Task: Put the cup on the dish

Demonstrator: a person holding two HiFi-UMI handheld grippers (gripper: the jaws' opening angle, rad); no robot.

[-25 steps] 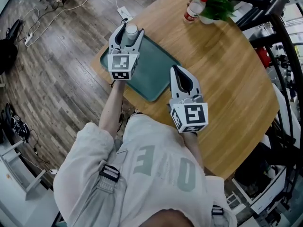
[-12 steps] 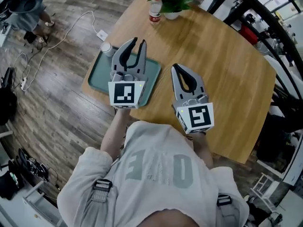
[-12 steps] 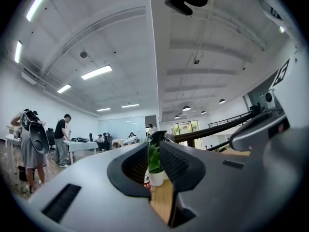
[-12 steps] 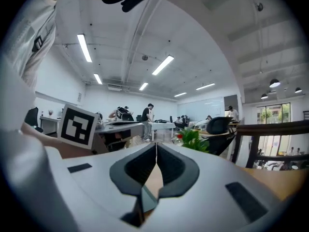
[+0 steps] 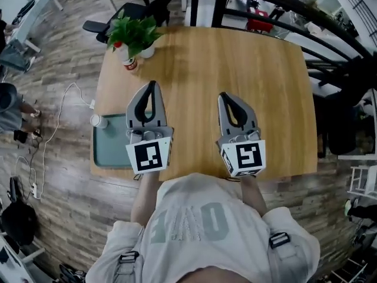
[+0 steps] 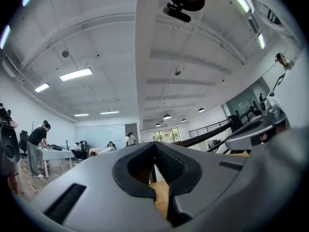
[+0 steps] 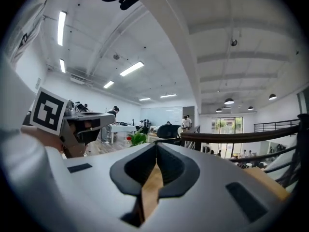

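A small pale cup (image 5: 96,121) stands at the far left corner of the green dish (image 5: 109,153), a flat tray at the table's near left edge. My left gripper (image 5: 152,85) hovers over the tray's right end, to the right of the cup and apart from it, jaws shut with nothing between them. In the left gripper view the left gripper (image 6: 154,144) points up at the room with its tips together. My right gripper (image 5: 225,96) is held over the bare wood in the middle of the table. It is shut and empty, as the right gripper (image 7: 156,146) also shows in its own view.
A potted plant (image 5: 135,33) and a red-labelled bottle (image 5: 127,61) stand at the table's far left corner. The wooden table (image 5: 265,99) stretches away to the right. A cable (image 5: 56,131) runs over the floor on the left, and a chair (image 5: 118,13) stands beyond the plant.
My left gripper has let go of the cup, drawn back to the right and shut. The cup stays on the tray. The head view has swung round; the right gripper stays shut.
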